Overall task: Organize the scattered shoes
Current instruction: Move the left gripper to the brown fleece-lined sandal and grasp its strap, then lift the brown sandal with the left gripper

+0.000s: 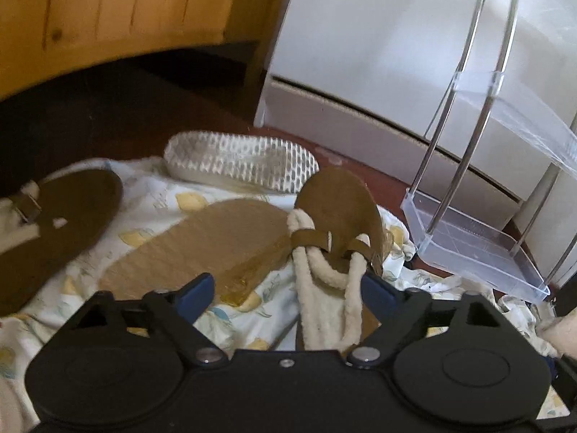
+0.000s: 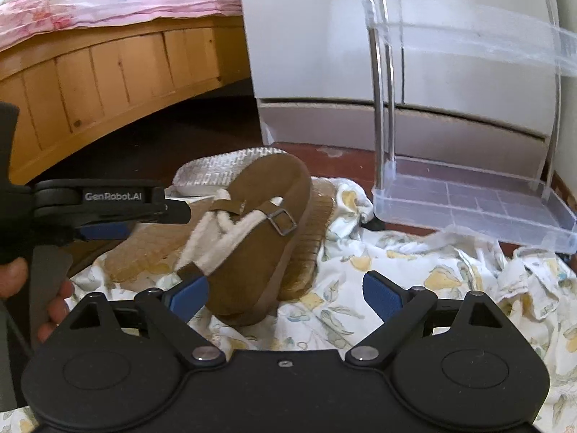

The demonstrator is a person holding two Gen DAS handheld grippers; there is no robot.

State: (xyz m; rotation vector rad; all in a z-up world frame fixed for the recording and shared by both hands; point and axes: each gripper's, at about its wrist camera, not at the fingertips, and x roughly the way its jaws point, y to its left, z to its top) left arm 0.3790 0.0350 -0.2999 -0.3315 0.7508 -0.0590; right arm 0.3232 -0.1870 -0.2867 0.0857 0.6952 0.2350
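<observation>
1. Two grippers hover over a lemon-print white cloth (image 2: 414,263).
2. Left gripper (image 1: 288,288): jaws open around the fleece straps of a brown suede sandal (image 1: 339,216), lower centre; pads not pressing.
3. Right gripper (image 2: 285,297): jaws wide, empty.
4. Clear acrylic rack (image 2: 476,202) sits right.

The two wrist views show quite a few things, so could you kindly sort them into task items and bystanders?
Job:
brown fleece-strapped sandal
second brown sandal
upturned white-soled shoe
tan sole-up shoe
clear acrylic shelf rack

Lying about:
lemon-print cloth
wooden bed frame
white cabinet
</observation>
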